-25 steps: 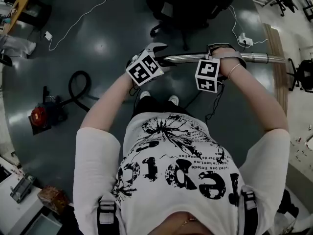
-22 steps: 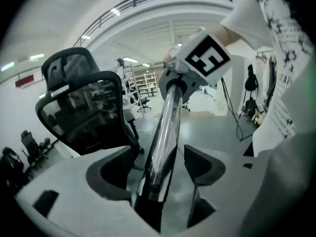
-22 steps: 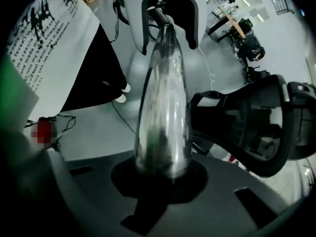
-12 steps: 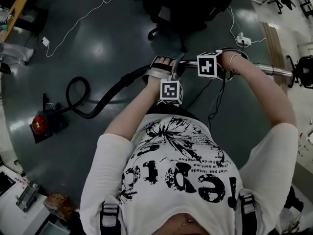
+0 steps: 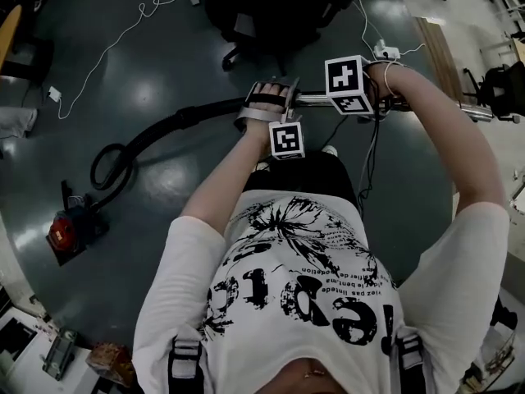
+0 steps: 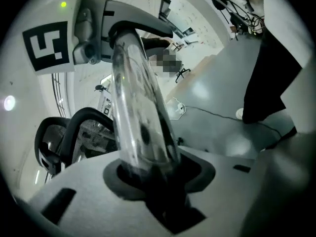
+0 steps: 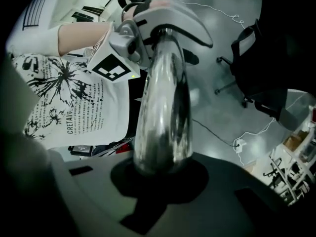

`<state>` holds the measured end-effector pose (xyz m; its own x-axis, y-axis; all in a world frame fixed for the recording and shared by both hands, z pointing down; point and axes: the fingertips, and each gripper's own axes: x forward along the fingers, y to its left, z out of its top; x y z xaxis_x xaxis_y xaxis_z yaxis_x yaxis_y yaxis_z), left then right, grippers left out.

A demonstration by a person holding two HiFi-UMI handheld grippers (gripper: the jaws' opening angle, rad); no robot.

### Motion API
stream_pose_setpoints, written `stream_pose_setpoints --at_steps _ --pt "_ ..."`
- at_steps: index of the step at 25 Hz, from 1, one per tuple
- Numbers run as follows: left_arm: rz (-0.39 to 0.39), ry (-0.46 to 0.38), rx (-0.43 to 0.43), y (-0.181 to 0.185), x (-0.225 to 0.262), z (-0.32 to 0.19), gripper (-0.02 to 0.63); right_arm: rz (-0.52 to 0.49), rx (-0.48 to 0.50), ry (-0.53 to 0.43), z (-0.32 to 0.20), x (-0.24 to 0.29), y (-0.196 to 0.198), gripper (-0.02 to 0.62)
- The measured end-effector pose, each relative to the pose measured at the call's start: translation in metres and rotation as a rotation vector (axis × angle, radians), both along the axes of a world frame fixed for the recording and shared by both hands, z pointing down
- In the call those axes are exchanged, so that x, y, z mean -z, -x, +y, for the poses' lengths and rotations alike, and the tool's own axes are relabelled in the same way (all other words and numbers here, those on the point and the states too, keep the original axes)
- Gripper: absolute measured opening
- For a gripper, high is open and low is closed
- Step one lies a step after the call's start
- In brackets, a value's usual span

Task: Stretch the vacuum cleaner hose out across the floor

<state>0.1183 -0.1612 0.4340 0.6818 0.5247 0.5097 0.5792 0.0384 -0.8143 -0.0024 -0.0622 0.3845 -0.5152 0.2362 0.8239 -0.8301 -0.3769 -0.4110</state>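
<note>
I hold the vacuum's chrome wand level in front of me with both grippers. My left gripper sits where the wand meets the black hose; its jaws have just been closing, with the tube between them and seated in their notch. My right gripper is shut on the same tube further right. From the left gripper the hose runs left, loops on the floor and reaches the red vacuum cleaner. The right gripper looks back at the left one.
A black office chair stands just beyond the wand. A white cable with a plug block lies behind it, and another white cable crosses the far-left floor. A second chair is at the right edge.
My left hand has rolled over and settled on the wand beside the right one. The wand has shifted away from me, and the hose has drawn out straighter, its loop smaller and further left.
</note>
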Motion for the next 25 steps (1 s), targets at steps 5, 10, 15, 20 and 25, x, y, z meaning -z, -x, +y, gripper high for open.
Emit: stream_pose_setpoints --at_steps 5,10,15,20,25 --pt "-0.131 0.063 0.124 0.002 -0.006 0.044 0.087 0.038 0.057 -0.004 0.050 0.005 -0.005 0.046" --pt "-0.264 0.014 0.262 0.016 -0.009 0.093 0.048 0.071 0.148 -0.025 0.116 0.008 -0.002 0.047" --pt "-0.451 0.011 0.286 0.055 -0.018 0.175 0.046 0.308 0.452 -0.046 0.195 0.010 -0.012 0.049" --pt "-0.792 0.055 0.261 0.102 -0.023 0.241 0.046 0.849 0.918 0.132 0.248 0.031 -0.061 0.048" --pt "-1.171 0.132 0.172 0.149 0.004 0.293 0.046 1.430 1.281 0.156 0.247 0.083 -0.083 0.048"
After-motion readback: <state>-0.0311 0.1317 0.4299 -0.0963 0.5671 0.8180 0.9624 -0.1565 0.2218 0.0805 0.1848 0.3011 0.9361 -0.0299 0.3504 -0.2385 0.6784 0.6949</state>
